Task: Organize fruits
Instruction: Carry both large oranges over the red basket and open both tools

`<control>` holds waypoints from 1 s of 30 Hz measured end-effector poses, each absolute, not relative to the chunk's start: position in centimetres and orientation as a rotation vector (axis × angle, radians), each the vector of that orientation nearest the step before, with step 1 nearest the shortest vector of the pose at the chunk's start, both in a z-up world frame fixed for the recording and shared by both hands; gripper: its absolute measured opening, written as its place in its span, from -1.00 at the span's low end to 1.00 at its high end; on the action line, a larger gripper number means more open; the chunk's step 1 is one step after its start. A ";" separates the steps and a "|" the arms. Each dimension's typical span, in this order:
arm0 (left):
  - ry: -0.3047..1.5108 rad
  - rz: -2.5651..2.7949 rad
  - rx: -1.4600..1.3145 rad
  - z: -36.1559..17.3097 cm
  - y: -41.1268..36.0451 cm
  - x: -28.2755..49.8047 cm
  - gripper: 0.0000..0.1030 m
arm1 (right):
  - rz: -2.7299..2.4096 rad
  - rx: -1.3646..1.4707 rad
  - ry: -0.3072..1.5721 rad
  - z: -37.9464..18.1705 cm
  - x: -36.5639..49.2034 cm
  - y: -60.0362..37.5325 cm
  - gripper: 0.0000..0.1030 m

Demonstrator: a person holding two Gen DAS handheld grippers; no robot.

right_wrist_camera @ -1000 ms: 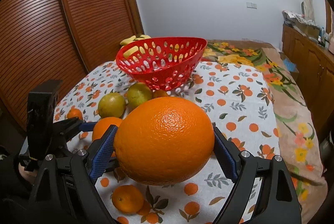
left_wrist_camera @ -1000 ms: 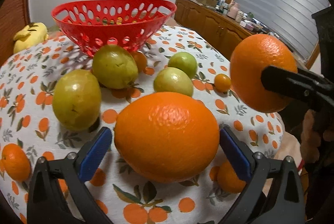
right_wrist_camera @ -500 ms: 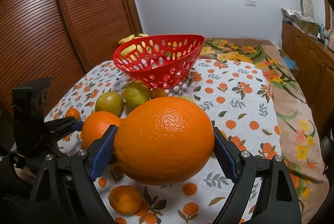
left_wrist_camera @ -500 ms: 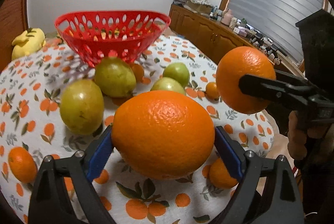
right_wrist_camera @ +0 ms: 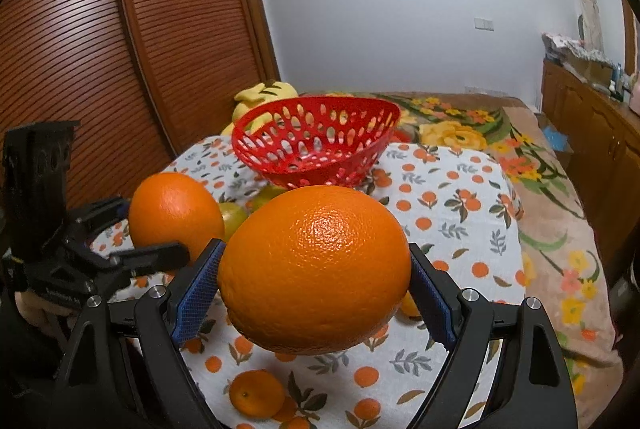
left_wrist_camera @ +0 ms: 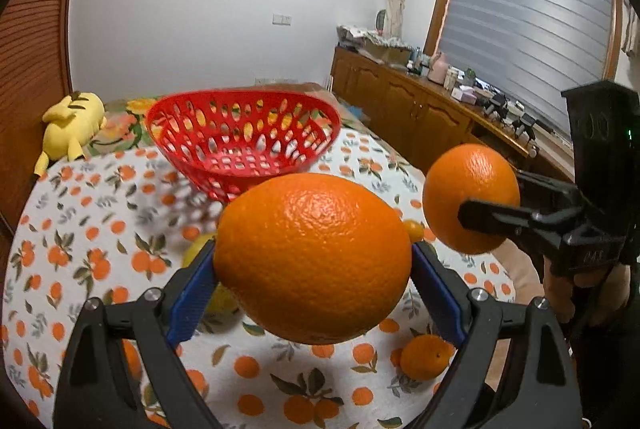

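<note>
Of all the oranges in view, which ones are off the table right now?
The two large oranges: one clamped in the left gripper, one in the right gripper. The small orange lies on the tablecloth.

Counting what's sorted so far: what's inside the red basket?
Through the holes of the red basket only cloth and background show; no fruit is visible inside, though its floor is hidden by the near wall.

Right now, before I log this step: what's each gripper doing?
Left gripper: shut on a big orange.
Right gripper: shut on another big orange.
</note>
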State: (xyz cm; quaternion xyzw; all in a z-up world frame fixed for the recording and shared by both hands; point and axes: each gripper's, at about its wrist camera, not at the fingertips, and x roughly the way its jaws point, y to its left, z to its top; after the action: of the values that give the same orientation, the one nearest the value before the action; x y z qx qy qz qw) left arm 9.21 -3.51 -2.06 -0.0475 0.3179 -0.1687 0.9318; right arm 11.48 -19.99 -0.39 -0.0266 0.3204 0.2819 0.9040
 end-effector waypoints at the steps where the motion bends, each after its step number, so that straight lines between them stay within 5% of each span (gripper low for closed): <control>1: 0.642 -0.341 -0.098 -1.7 -3.3 9.2 0.78 | 0.585 -0.058 0.659 -0.2 11.4 -19.9 0.73; 30: 0.576 -0.301 -0.090 2.0 -0.4 13.2 0.78 | 0.641 -0.098 0.646 4.6 16.6 -16.6 0.73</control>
State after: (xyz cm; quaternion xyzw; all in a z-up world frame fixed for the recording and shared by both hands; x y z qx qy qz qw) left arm 13.24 -0.39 2.02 -0.0442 0.2827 -0.1480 0.9467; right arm 16.58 -16.55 4.61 -0.0475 0.3119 0.3097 0.8970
